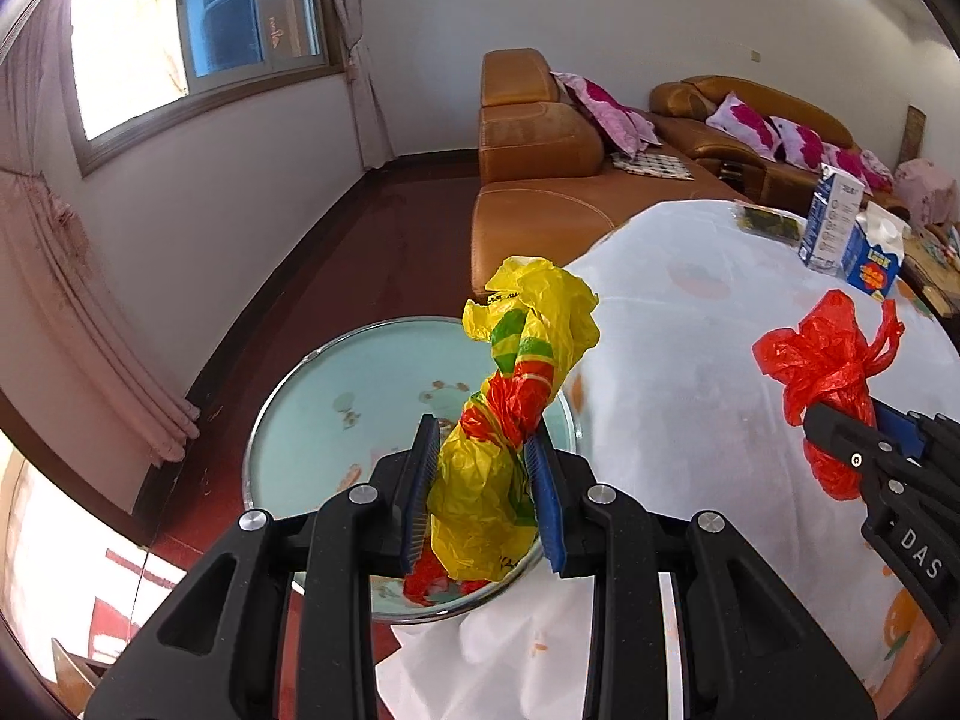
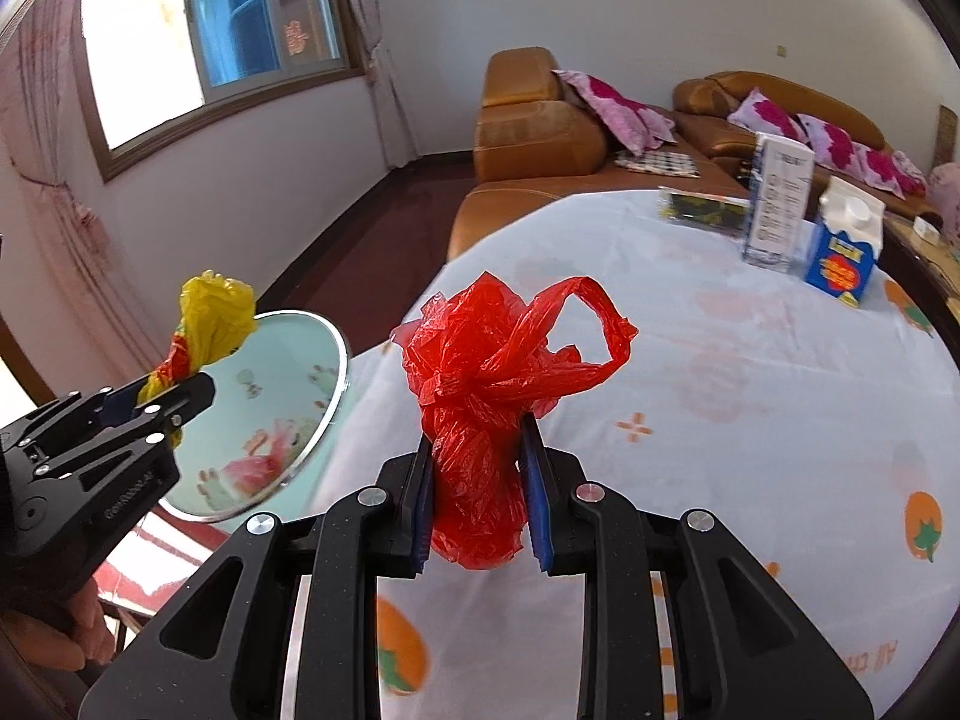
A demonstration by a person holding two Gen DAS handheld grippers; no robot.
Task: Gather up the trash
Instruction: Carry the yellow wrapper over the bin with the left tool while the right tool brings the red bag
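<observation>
left wrist | left gripper (image 1: 485,468) pinches yellow bag (image 1: 510,396) | right gripper (image 2: 477,468) pinches red bag (image 2: 486,396) | risk: slick plastic slides out, loose handles snag

My left hand-held gripper (image 1: 485,450), matt black plastic with ribbed blue pads, pinches a crinkled, glossy yellow plastic bag (image 1: 510,420); my right hand-held gripper (image 2: 479,474) pinches a thin, shiny red plastic bag (image 2: 480,396). At lower right the table (image 2: 750,420) wears smooth printed cloth, and the sofa (image 2: 540,138) at upper centre looks like glossy leather.
</observation>
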